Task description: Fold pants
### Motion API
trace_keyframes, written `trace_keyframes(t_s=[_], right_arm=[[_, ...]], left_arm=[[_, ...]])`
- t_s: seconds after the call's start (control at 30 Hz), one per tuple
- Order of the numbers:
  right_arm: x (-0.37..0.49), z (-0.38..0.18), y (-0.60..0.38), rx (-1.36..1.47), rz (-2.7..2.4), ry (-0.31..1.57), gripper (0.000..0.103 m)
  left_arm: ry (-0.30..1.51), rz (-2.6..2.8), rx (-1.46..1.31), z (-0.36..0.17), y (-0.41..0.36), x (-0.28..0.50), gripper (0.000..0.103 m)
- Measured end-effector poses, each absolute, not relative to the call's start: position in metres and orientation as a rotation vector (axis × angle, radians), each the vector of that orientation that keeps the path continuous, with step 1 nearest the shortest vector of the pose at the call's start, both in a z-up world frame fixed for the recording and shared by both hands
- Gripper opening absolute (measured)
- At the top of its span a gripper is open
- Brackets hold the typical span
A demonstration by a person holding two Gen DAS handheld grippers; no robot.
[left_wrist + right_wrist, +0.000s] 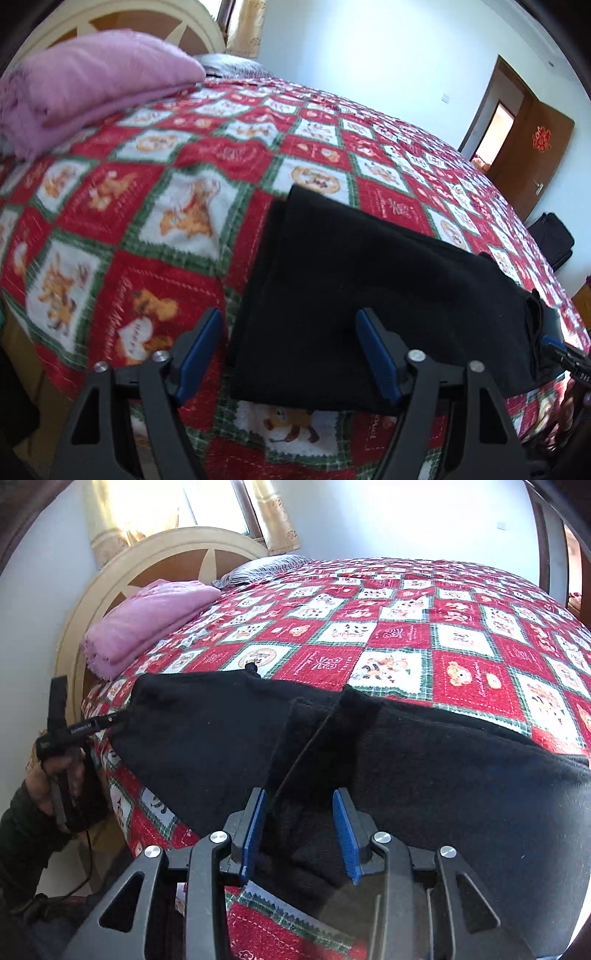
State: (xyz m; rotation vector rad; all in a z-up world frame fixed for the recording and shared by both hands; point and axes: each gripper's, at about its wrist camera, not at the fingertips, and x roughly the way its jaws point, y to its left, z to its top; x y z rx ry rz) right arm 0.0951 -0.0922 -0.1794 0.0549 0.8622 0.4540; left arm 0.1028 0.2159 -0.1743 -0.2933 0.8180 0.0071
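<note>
Both of my grippers hang over the bed with their blue pads spread and nothing between them. My left gripper [290, 350] sits low over the near edge of the quilt [177, 221], one finger above the red and green squares, the other above the black pants [369, 288]. The pants lie flat on the quilt near its front edge, a long dark band running across the bed. My right gripper [299, 830] hovers above them where a fold of cloth stands up in a small ridge (I cannot tell which part of the garment it is); its jaws are parted too, less widely than the left, and I cannot tell whether the pads touch the cloth below. In the right view the left gripper [110, 720] shows from the side at the far end of the pants, its tip at the edge of the cloth. A pink blanket [92, 85] lies folded near the headboard [122, 572], well apart from the pants. A brown door [532, 155] stands open in the far wall.
</note>
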Motion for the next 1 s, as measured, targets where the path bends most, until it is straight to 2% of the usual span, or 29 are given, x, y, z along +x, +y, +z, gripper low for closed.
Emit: trace_keyframes(t_s=[0.2,0.63,0.67,0.8,0.83,0.93,1.0], right_arm=[[0.093,-0.184,-0.093,0.076,0.432,0.855,0.040],[0.090,-0.187,-0.090,0.040,0.432,0.836,0.043],[0.089,-0.187,-0.089,0.033,0.431,0.832,0.044],[0.088,-0.188,-0.086,0.017,0.428,0.824,0.046],[0.088,-0.188,-0.086,0.016,0.428,0.823,0.047],[0.088,-0.188,-0.086,0.024,0.430,0.824,0.047],[0.088,-0.188,-0.086,0.027,0.432,0.824,0.047]], left_arm=[[0.770,0.018,-0.259,-0.165,0.216,0.099,0.061],[0.801,0.008,-0.233,-0.174,0.212,0.101,0.061],[0.804,0.006,-0.225,-0.174,0.212,0.101,0.060],[0.786,0.026,-0.162,-0.165,0.198,0.095,0.042],[0.777,0.033,-0.127,-0.163,0.192,0.094,0.041],[0.786,0.039,-0.127,-0.165,0.194,0.098,0.041],[0.786,0.032,-0.198,-0.171,0.206,0.100,0.049]])
